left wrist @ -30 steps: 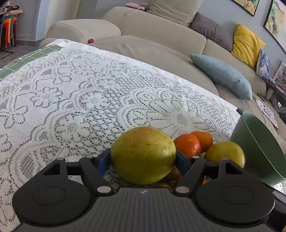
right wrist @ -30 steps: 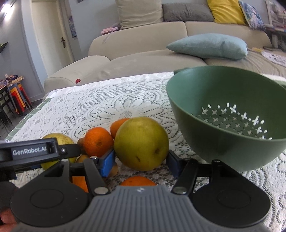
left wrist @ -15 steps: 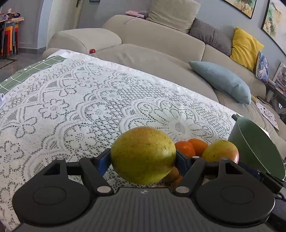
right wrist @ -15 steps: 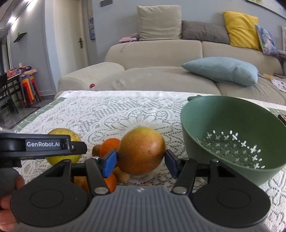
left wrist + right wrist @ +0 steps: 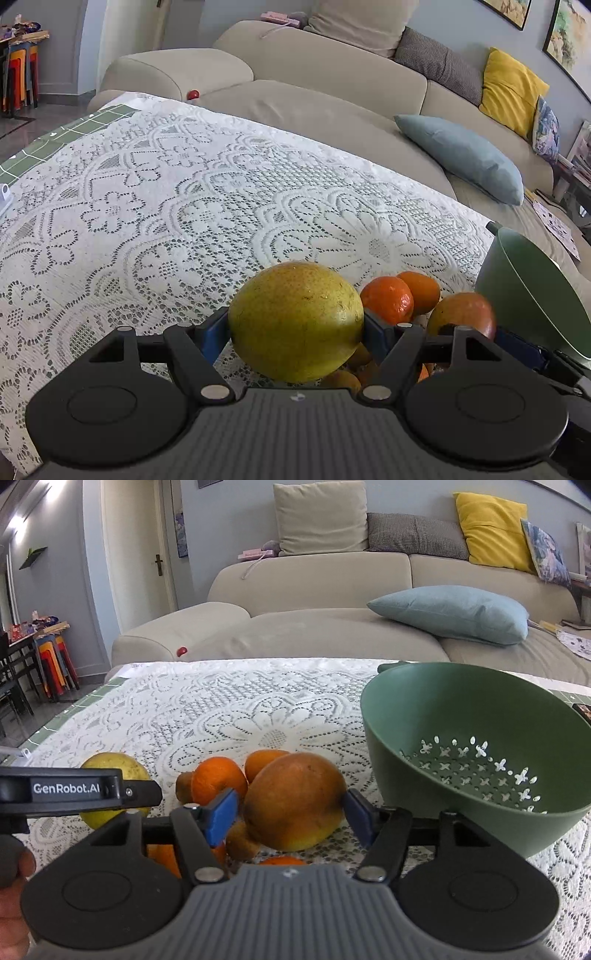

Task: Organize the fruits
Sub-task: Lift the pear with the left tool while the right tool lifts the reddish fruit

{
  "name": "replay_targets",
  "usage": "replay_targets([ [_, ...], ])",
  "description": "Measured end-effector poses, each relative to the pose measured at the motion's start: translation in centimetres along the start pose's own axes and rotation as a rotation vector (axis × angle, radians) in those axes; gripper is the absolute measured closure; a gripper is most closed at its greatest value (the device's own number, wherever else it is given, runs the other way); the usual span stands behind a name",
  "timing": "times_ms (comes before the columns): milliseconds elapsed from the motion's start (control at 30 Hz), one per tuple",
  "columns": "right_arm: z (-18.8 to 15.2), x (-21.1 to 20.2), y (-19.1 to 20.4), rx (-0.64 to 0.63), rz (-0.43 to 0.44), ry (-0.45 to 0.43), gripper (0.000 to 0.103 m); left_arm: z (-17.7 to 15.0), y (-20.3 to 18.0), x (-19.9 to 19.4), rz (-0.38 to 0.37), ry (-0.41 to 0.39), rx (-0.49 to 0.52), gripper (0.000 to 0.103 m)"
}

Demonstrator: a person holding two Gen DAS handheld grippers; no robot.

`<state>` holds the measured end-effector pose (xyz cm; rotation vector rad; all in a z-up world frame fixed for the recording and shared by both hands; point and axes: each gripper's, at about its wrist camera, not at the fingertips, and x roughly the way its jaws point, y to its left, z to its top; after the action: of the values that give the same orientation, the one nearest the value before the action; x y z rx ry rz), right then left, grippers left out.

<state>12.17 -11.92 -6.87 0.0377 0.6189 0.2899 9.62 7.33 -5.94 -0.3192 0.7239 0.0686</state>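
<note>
Two grippers are working here: the left gripper (image 5: 295, 328) is clamping a yellow-green pear (image 5: 295, 321) above the lace cloth (image 5: 184, 206). Only the right view is showing the right gripper (image 5: 290, 814) opening around a reddish pear (image 5: 293, 805), left pad off it, beside the green colander (image 5: 424, 775).

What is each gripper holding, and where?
Left gripper: yellow-green fruit, pinched at its sides. Right gripper: fingers opening around reddish fruit, one finger apart from it.
</note>
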Motion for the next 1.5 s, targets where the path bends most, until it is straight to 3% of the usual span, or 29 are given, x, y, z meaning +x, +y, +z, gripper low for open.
replay_targets([
  [267, -0.8, 1.6, -0.1, 0.104, -0.068, 0.017, 0.031, -0.1, 0.2, 0.2, -0.01, 0.001, -0.009, 0.019],
  [400, -0.8, 1.9, -0.2, 0.11, -0.08, 0.014, 0.039, 0.0, 0.3, 0.4, -0.011, 0.007, -0.015, 0.019],
  [533, -0.8, 1.9, -0.2, 0.099, -0.08, 0.008, 0.04, -0.1, 0.2, 0.6, -0.009, 0.011, -0.01, 0.019],
  [867, 0.1, -0.9, 1.1, -0.015, 0.0, -0.063, 0.04, 0.6, 0.1, -1.2, -0.013, -0.022, -0.01, 0.019],
  [1067, 1.9, -3.0, 0.9, -0.126, 0.08, -0.059, 0.04, 1.8, -1.3, -3.0, 0.002, -0.01, 0.001, 0.019],
  [1233, 3.5, -4.6, -0.2, -0.226, 0.109, -0.056, 0.04, 2.9, -3.4, -4.5, 0.007, -0.024, 0.01, 0.019],
  [1500, 7.1, -6.6, -4.2, -0.31, 0.119, -0.036, 0.04, 4.3, -9.2, -5.5, -0.053, -0.038, 0.075, 0.019],
])
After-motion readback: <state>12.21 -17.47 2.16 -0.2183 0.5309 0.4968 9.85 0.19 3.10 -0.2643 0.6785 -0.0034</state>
